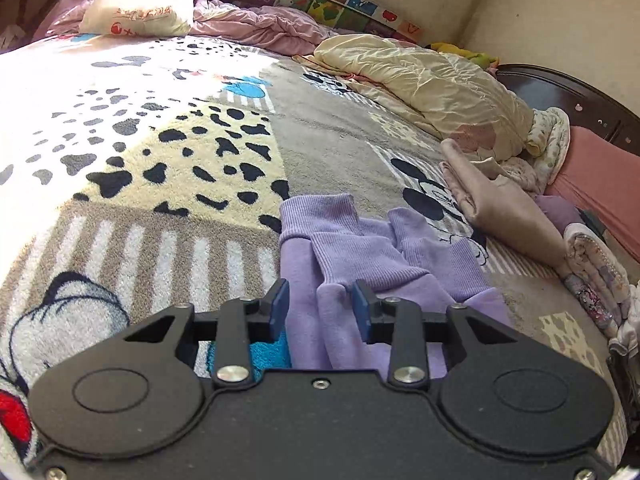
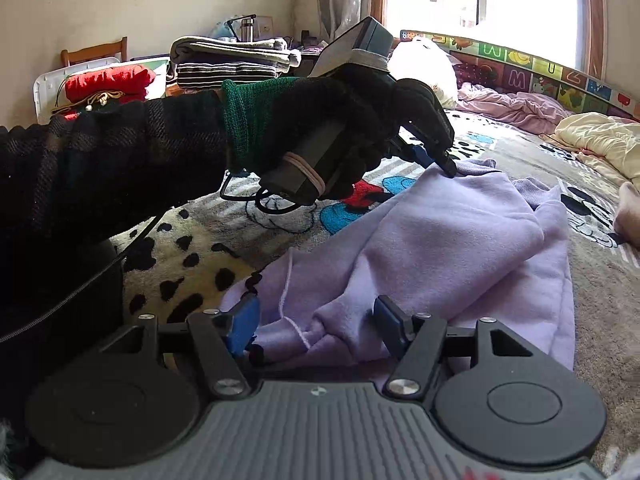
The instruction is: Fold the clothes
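A lilac sweatshirt (image 1: 360, 252) lies crumpled on the patterned cartoon blanket (image 1: 160, 160). My left gripper (image 1: 320, 308) is open, its blue pads on either side of a fold of the lilac fabric, not closed on it. In the right wrist view the sweatshirt (image 2: 460, 232) lies bunched, and my right gripper (image 2: 316, 320) is open over its near hem. The left gripper (image 2: 436, 156), held in a black-gloved hand, touches the sweatshirt's far edge there.
A cream quilt (image 1: 424, 80) and folded beige and pink clothes (image 1: 500, 200) lie at the right of the bed. A white pillow (image 1: 140, 0) and pink bedding (image 1: 260, 24) lie at the far end. A chair with stacked clothes (image 2: 236, 60) stands beyond the bed.
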`<state>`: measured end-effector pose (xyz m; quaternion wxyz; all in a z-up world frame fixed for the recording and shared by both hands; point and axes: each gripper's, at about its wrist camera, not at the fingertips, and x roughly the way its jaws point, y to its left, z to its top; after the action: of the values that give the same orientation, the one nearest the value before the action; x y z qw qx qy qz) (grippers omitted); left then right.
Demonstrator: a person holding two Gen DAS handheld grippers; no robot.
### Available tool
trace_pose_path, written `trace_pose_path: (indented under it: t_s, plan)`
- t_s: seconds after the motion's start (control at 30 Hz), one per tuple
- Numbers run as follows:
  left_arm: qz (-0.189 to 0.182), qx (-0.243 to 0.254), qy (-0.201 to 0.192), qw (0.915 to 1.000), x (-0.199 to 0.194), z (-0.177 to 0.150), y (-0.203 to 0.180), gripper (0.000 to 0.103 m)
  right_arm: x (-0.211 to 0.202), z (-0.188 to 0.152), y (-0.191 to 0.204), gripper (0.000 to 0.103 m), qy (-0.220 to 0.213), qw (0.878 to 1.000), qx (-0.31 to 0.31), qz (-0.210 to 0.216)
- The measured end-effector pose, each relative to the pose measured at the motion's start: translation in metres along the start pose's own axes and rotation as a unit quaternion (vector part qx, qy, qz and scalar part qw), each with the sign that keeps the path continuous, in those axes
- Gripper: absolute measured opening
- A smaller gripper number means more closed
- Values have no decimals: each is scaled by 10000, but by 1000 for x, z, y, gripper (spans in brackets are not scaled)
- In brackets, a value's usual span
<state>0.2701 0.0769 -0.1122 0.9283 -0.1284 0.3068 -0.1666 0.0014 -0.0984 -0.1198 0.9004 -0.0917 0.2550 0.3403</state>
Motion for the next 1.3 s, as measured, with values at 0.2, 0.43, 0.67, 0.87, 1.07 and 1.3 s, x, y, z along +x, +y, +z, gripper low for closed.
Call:
trace_pose_path:
  t_s: [0.2,0.43,0.67,0.87,1.07,1.3]
  plan:
    - [-861,425,-114,9953,-1,1,-13,42,-14,35,-20,62,-348,9990,80,-267]
    - [-570,906,542,9928,40,-19,-16,37,55,58,-88,73,389,9972,476,-419]
    - [-438,856,427,9944,26,-18,-17,36,86,54,-99,78,942,9937,549,-248]
    - [-609,1210,119,9907,-56,-23,-52,41,23,50,-96,76,517,9930,1004,-352]
    - [-853,1983,707,9739,-97,-80,-108,40,-58,5,-110,63,180,9859,1465,-792]
    - [-352,2328,1015,9666,-98,-110,-120,41,-105,-37,-119,63,300,9796,1656,-1095]
